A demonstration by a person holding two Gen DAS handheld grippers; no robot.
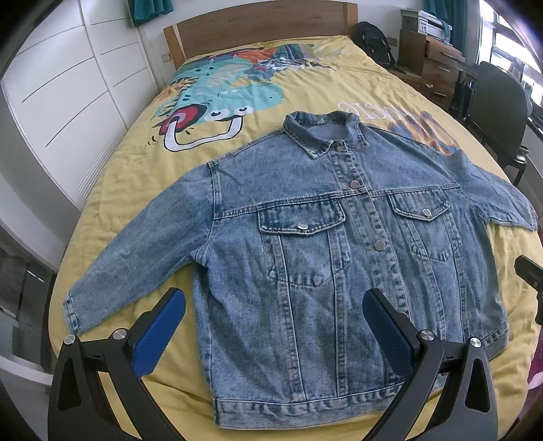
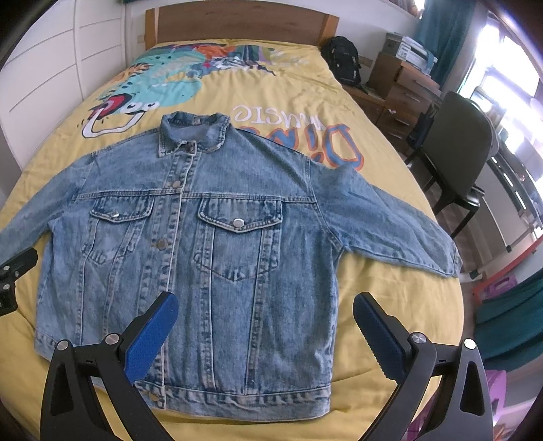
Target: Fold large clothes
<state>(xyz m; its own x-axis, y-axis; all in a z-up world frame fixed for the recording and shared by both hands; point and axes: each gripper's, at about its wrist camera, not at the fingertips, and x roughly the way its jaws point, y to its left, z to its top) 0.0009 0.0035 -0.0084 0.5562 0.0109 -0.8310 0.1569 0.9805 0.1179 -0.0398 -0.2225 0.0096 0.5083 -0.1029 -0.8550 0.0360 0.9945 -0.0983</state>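
Note:
A blue denim jacket (image 1: pixel 325 244) lies flat and buttoned, front up, on the yellow bedspread (image 1: pixel 142 176), collar toward the headboard and both sleeves spread out. It also shows in the right wrist view (image 2: pixel 210 244). My left gripper (image 1: pixel 273 308) is open and empty, hovering above the jacket's lower left part near the hem. My right gripper (image 2: pixel 264 313) is open and empty above the jacket's lower right part. The right gripper's body shows at the right edge of the left wrist view (image 1: pixel 531 271), and the left gripper's at the left edge of the right wrist view (image 2: pixel 13 271).
The bed has a wooden headboard (image 1: pixel 258 27). White wardrobe doors (image 1: pixel 61 78) stand along the left. A black chair (image 2: pixel 454 152), wooden drawers (image 2: pixel 404 88) and a black backpack (image 2: pixel 342 61) stand to the right of the bed.

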